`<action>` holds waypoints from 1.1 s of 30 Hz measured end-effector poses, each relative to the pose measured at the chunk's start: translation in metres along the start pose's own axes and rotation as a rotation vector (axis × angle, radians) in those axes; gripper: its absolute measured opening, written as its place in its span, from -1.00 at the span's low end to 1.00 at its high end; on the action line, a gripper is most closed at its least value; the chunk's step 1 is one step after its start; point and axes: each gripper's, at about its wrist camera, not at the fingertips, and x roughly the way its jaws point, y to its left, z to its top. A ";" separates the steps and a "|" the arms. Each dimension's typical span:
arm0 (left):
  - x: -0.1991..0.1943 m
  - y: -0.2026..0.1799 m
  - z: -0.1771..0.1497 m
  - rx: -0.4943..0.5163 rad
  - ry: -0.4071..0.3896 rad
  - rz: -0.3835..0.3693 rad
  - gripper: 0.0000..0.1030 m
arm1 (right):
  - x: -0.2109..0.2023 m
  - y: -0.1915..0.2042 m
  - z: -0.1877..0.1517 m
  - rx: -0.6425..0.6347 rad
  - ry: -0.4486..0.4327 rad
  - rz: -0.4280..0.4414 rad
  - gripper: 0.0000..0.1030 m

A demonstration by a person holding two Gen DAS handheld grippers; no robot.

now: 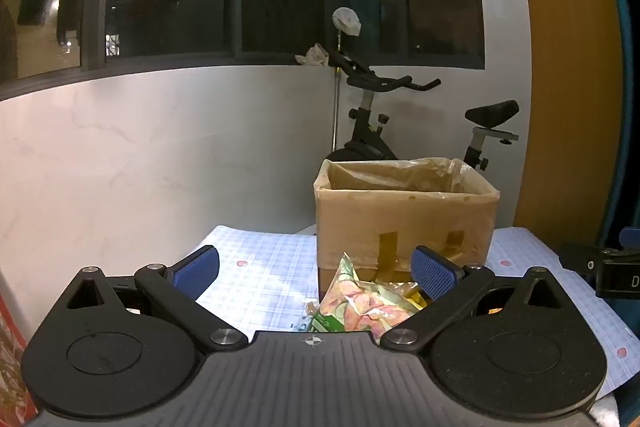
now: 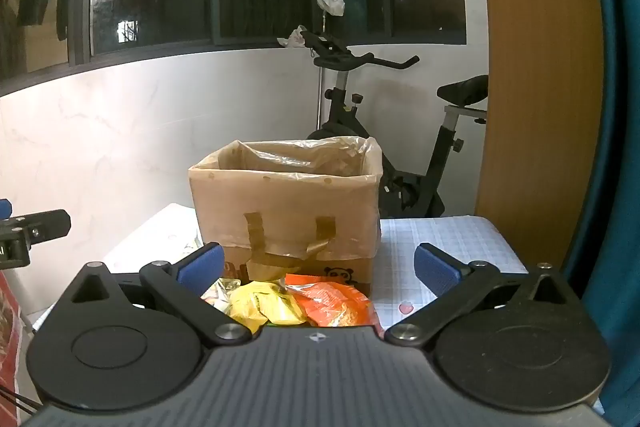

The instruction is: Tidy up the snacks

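A cardboard box (image 1: 404,219) lined with clear plastic stands open on the checked tablecloth (image 1: 256,267); it also shows in the right wrist view (image 2: 288,211). Snack packets lie in front of it: a green and pink packet (image 1: 360,303) in the left wrist view, a yellow packet (image 2: 260,303) and an orange packet (image 2: 336,303) in the right wrist view. My left gripper (image 1: 316,269) is open and empty above the green packet. My right gripper (image 2: 318,267) is open and empty above the yellow and orange packets.
An exercise bike (image 2: 400,147) stands behind the table by the white wall. A wooden panel (image 2: 536,87) rises at the right. The right gripper's edge (image 1: 600,267) shows at the right of the left wrist view, the left gripper's edge (image 2: 28,231) at the left of the right wrist view.
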 end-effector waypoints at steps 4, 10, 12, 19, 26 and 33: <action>-0.001 0.002 0.008 0.004 0.004 -0.004 1.00 | 0.000 0.000 0.000 0.002 0.001 0.001 1.00; -0.004 0.001 0.003 -0.006 -0.004 -0.001 1.00 | 0.001 0.001 0.000 0.002 0.007 -0.001 1.00; -0.003 0.001 0.004 -0.006 -0.004 0.000 1.00 | 0.000 0.002 0.001 0.004 0.007 -0.001 1.00; -0.003 0.000 0.002 -0.007 -0.007 -0.001 1.00 | -0.001 0.000 0.000 0.003 0.005 -0.001 1.00; -0.002 0.001 0.003 -0.008 -0.002 -0.008 1.00 | -0.001 -0.001 0.000 0.002 0.006 -0.005 1.00; -0.002 0.002 0.002 -0.011 -0.002 -0.012 1.00 | -0.001 -0.001 0.000 0.002 0.006 -0.005 1.00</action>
